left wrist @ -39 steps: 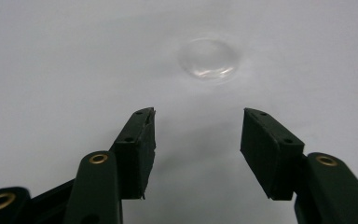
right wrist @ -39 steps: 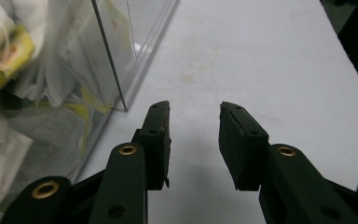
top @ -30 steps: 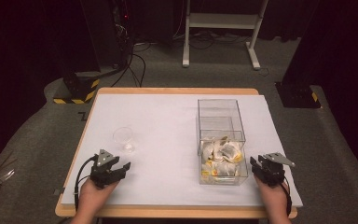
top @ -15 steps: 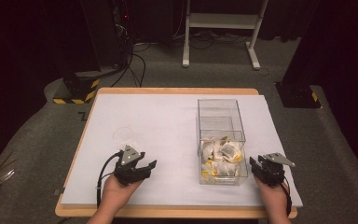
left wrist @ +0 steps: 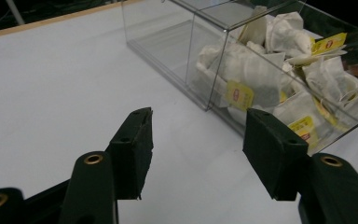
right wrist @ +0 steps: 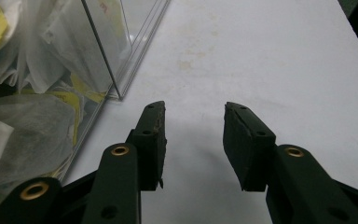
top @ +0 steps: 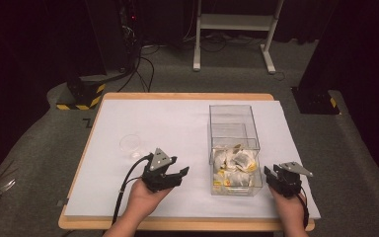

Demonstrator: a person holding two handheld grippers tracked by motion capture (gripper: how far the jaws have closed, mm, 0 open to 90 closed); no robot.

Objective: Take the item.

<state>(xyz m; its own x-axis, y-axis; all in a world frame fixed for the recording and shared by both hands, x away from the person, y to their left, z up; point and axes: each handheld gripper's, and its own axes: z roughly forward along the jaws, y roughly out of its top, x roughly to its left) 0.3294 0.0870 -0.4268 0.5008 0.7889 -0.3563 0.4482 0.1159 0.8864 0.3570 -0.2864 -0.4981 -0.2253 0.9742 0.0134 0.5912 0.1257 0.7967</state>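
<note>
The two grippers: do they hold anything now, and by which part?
Nothing is held. The left gripper and the right gripper both stand open and empty.

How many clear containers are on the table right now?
2. A tall clear plastic box holding tea bags stands right of centre; a small clear plastic cup sits at the left, just beyond the left gripper. None seems hidden.

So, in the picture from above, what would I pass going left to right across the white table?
Clear plastic cup → left gripper, jaws open and empty → clear box with tea bags in its near part → right gripper, jaws open and empty, by the table's right edge.
</note>
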